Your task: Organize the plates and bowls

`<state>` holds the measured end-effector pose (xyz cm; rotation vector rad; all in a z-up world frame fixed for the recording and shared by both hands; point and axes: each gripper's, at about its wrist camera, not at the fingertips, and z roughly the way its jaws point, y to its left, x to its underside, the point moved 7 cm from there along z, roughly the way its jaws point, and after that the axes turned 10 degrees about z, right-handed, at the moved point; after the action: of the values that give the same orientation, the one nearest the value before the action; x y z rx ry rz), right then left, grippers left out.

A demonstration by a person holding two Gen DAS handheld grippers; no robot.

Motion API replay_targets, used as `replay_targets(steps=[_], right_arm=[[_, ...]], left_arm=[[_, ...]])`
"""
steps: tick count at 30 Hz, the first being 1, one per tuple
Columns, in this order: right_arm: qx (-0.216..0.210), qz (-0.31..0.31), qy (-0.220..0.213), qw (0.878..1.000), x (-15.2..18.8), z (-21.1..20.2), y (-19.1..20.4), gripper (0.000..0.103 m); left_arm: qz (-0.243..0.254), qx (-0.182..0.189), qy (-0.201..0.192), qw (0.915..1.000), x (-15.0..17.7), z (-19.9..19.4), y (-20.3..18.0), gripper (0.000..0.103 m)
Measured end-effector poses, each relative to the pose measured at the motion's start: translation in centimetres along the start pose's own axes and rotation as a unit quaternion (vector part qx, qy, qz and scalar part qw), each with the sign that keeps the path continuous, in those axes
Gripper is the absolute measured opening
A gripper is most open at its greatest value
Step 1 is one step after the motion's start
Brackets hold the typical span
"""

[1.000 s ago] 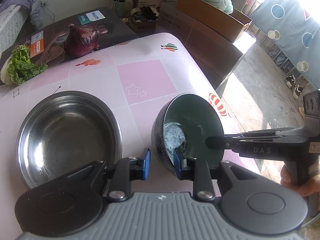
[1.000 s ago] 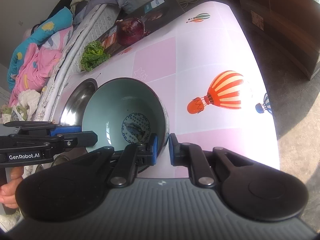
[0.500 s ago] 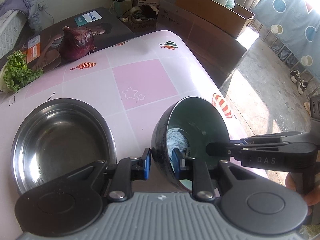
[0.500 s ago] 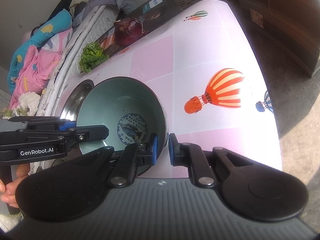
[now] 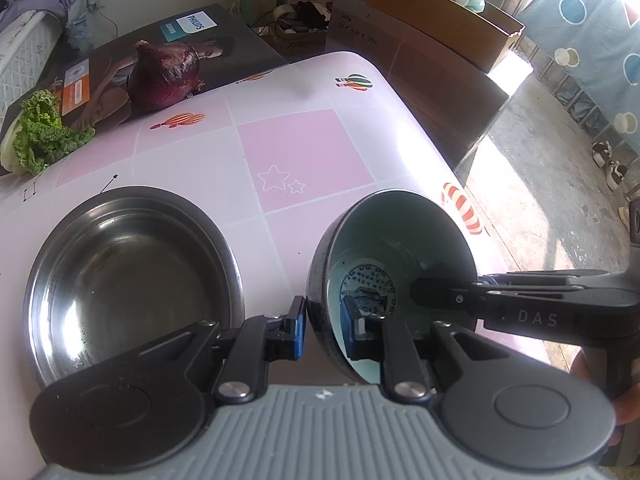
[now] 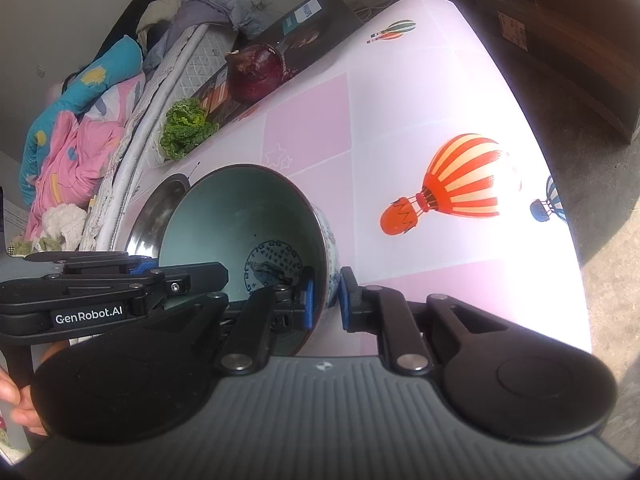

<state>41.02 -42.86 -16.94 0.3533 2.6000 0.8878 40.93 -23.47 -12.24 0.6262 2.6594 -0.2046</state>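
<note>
On the table, left wrist view:
Left gripper (image 5: 323,331): straddles the near wall of the bowl (image 5: 404,240), one pad outside, one inside; its jaws have just been closing on the wall, and the outer pad looks to touch it, though full pinch is hard to judge.
Bowl: ceramic, pale green inside with a blue print at the bottom, tilted with its mouth toward the camera, just right of the steel dish (image 5: 132,276).
Right gripper (image 5: 424,290): comes in from the right, tip reaching over the bowl's right rim; jaws hidden from this side.
Dish: flat on the table (image 5: 304,152), rim close to the bowl but apart from it.
Open room: bare cloth beyond both vessels up to the onion (image 5: 166,74) and lettuce (image 5: 40,136) on a flat dark box (image 5: 224,52).
Table edge: curves down the right side, just beyond the bowl.

Right wrist view:
Right gripper (image 6: 324,304): clamped on the bowl's (image 6: 240,216) wall, one pad each side.
Left gripper (image 6: 208,276): enters from the left across the rim.
Dish (image 6: 158,212): mostly hidden behind the bowl.
Open room: wide bare cloth to the right, to the table's (image 6: 460,80) rounded edge.
</note>
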Motion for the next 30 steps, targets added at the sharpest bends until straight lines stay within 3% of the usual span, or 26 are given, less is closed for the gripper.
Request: replay_targets(steps=[22,30], right_arm=[[0.013,-0.023,-0.014,1.000,-0.2,-2.7,3.2,0.011],[0.003,-0.053,-0.027,0.998,-1.0,-4.4,8.3,0.012]], left_arm=[[-0.013,0.017,-0.038,0.9990,0.2,-3.3,1.0,0.019],[-0.023,0.011,-0.082,0.9963,0.2,-8.0,3.4,0.019]])
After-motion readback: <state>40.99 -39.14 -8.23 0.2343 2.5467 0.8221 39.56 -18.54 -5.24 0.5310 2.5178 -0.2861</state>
